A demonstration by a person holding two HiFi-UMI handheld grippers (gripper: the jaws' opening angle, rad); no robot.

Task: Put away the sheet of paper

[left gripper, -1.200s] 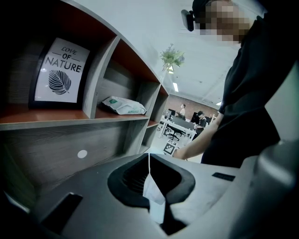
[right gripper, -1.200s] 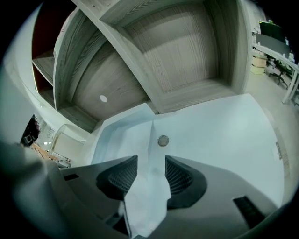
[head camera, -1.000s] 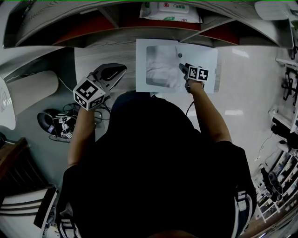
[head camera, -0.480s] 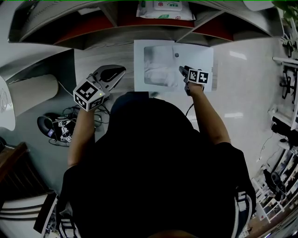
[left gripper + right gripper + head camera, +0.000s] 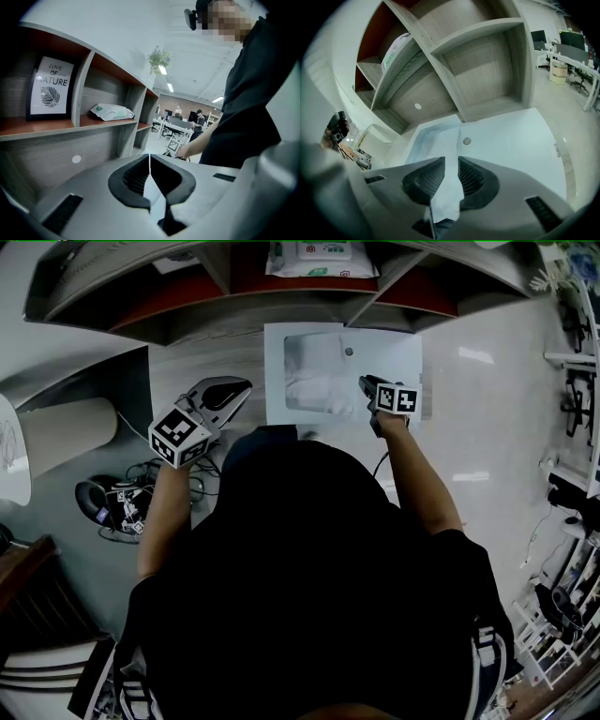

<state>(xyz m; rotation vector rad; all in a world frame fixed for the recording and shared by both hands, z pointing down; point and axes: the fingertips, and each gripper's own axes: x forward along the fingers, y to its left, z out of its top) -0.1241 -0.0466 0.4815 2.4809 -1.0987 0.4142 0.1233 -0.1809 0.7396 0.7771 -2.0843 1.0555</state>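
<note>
A white sheet of paper [image 5: 314,381] lies crumpled in the recess of a flat white box [image 5: 394,352] on the floor, in front of the shelf unit. My right gripper [image 5: 367,385] reaches over the recess's right edge. In the right gripper view the paper [image 5: 440,140] runs up from the recess between the jaws of my right gripper [image 5: 451,161]. These jaws are closing and a gap still shows between them. My left gripper [image 5: 234,388] hangs left of the box over the wood floor. Its tips meet in the left gripper view [image 5: 150,157], with nothing visibly held.
A wooden shelf unit [image 5: 234,296] with open cubbies stands just beyond the box [image 5: 515,145]. A pack of wipes [image 5: 323,257] lies on one shelf and a framed print [image 5: 50,86] on another. Cables and a black device [image 5: 117,498] lie on the floor at left, near a pale cylinder [image 5: 66,432].
The head view has drifted, so the box and shelf sit a little higher in the picture. Both grippers keep about the same places relative to the box.
</note>
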